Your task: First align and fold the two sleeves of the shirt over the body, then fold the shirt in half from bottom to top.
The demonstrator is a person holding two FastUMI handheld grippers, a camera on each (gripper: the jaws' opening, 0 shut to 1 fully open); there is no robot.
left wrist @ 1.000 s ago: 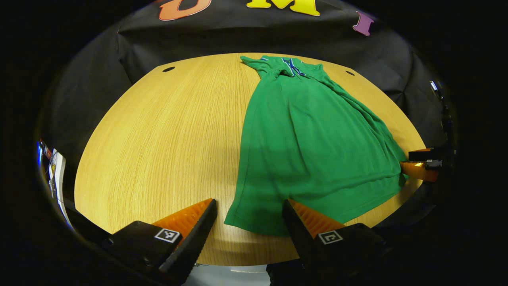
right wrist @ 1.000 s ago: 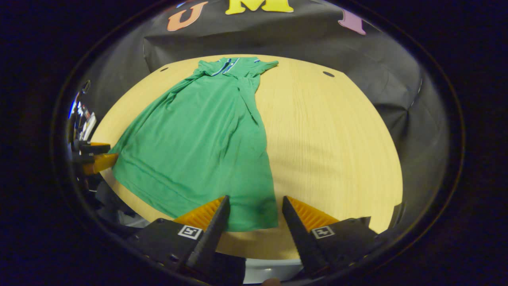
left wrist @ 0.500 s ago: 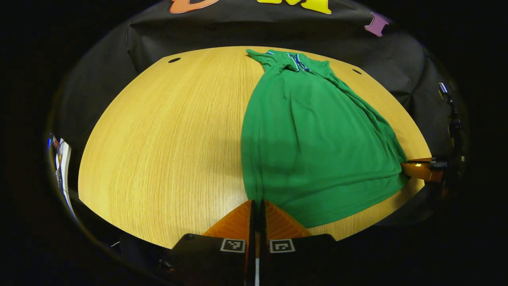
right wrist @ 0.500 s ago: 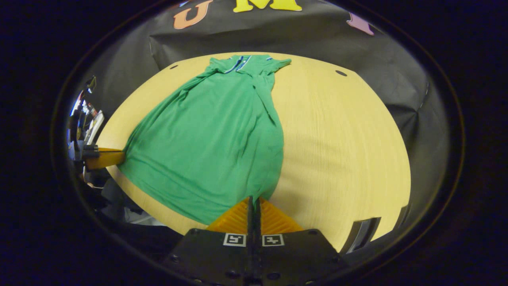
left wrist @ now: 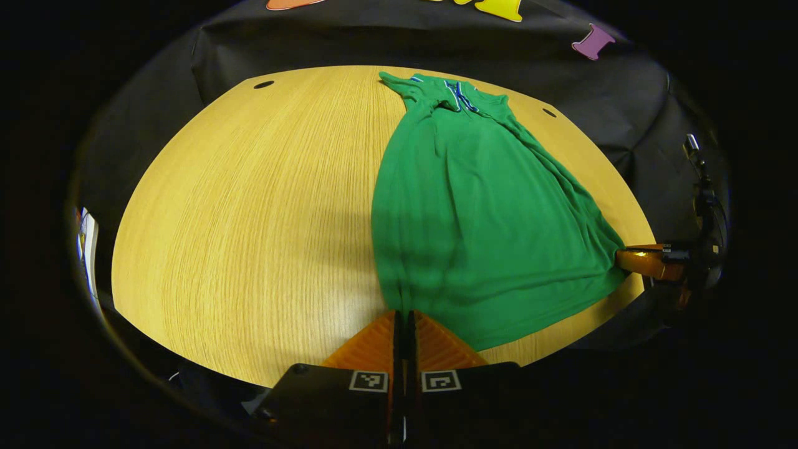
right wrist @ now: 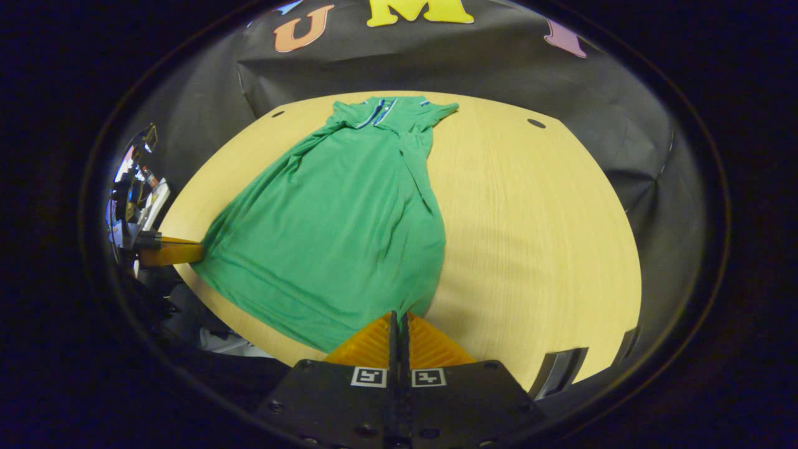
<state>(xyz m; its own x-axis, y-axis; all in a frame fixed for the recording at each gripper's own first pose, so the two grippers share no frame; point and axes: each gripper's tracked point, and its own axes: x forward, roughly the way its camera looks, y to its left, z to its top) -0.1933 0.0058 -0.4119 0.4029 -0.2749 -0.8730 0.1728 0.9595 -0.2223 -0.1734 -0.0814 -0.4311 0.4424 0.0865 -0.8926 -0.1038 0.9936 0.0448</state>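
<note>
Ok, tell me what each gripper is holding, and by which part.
Both hold the green shirt by its bottom hem: the left gripper is shut on one hem corner and the right gripper on the other.

- No readable text, brand or number shows on the shirt (left wrist: 480, 212) or the surface (left wrist: 249, 218).
- Square coded markers (right wrist: 368, 376) sit on the gripper bodies; they carry no legible characters.

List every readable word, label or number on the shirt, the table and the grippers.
None can be read.
Shirt: striped collar trim, no lettering visible.
Table: bare wood grain.
Left gripper and right gripper: square coded markers, no words.
</note>
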